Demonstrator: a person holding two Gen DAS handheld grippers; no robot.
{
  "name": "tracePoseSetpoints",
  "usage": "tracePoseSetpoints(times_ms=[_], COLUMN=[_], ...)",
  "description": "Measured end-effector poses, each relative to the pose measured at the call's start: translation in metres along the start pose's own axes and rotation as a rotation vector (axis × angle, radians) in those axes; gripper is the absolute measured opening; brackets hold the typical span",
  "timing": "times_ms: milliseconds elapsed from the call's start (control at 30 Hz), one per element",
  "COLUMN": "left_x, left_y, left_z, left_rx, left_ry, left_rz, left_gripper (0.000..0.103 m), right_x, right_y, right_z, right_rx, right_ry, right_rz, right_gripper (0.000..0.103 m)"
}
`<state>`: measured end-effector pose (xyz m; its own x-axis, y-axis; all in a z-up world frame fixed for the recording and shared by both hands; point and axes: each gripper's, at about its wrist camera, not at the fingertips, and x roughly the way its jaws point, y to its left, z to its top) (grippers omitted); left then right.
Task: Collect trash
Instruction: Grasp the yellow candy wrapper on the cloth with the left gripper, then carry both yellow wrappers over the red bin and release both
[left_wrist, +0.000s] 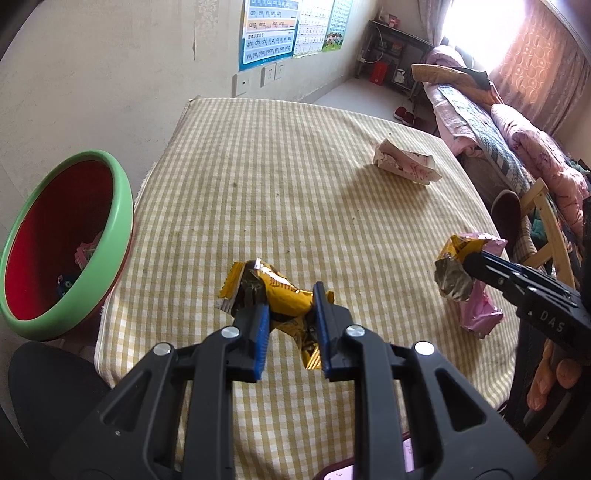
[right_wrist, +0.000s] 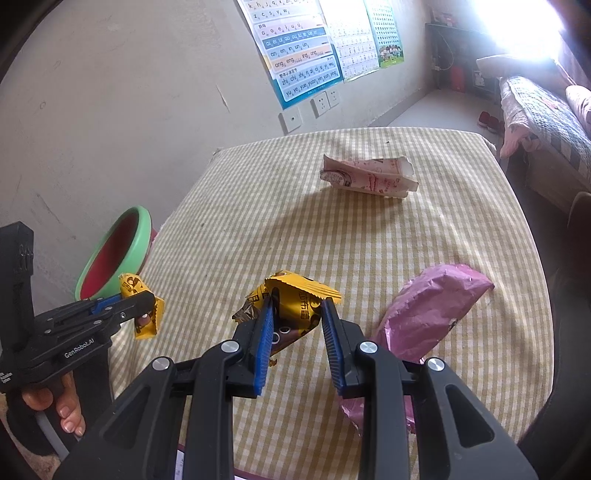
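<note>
Two yellow snack wrappers, one per gripper: left gripper (left_wrist: 291, 306) pinches the first yellow wrapper (left_wrist: 280, 291) between its blue fingers at lower centre of the left view, and right gripper (right_wrist: 299, 317) pinches the second yellow wrapper (right_wrist: 295, 306) likewise. On the checked worktop (left_wrist: 295, 177) lie one pink bag (right_wrist: 432, 314) at lower right and one pink-white carton (right_wrist: 369, 177) at upper centre. One green-rimmed red bin (left_wrist: 122, 206) stands at left, off the worktop edge.
</note>
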<state>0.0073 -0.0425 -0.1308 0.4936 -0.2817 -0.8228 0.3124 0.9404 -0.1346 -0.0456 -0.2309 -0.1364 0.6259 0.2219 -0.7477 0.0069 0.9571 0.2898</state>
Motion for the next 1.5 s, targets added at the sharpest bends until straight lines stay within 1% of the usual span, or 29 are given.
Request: tracePoseSetpoints(times_ms=[100, 200, 367, 700, 900, 1100, 1267, 1500], left_x=[-0.007, -0.015, -0.021, -0.032, -0.038, -0.043, -0.043, -0.041], left_y=[0.004, 0.009, 0.026, 0.052, 0.064, 0.073, 0.088, 0.1], left_z=[0.008, 0.012, 0.018, 0.028, 0.03, 0.03, 0.026, 0.024], left_rx=[0.002, 0.005, -0.026, -0.041, -0.052, -0.069, -0.124, -0.154], left_ry=[-0.036, -0.07, -0.086, -0.145, -0.158, -0.163, -0.153, -0.152], left_rz=[0.015, 0.031, 0.043, 0.096, 0.121, 0.135, 0.139, 0.131], left_gripper=[0.021, 0.021, 0.021, 0.021, 0.021, 0.021, 0.021, 0.021], right_x=[-0.008, -0.011, -0.012, -0.014, -0.013, -0.005, 0.008, 0.022], right_y=[0.005, 0.008, 0.022, 0.039, 0.054, 0.074, 0.087, 0.099], right_z=[0.009, 0.018, 0.026, 0.038, 0.046, 0.048, 0.043, 0.042], right_rx=[-0.011, 0.006, 0.001, -0.019, -0.04, -0.076, -0.088, -0.102], right_ry=[-0.029, -0.044, -0.052, -0.064, -0.07, -0.054, -0.01, 0.031], right_rz=[0.0, 0.015, 0.032, 0.049, 0.062, 0.086, 0.104, 0.117], right_gripper=[0.027, 0.027, 0.027, 0.027, 0.027, 0.027, 0.027, 0.027])
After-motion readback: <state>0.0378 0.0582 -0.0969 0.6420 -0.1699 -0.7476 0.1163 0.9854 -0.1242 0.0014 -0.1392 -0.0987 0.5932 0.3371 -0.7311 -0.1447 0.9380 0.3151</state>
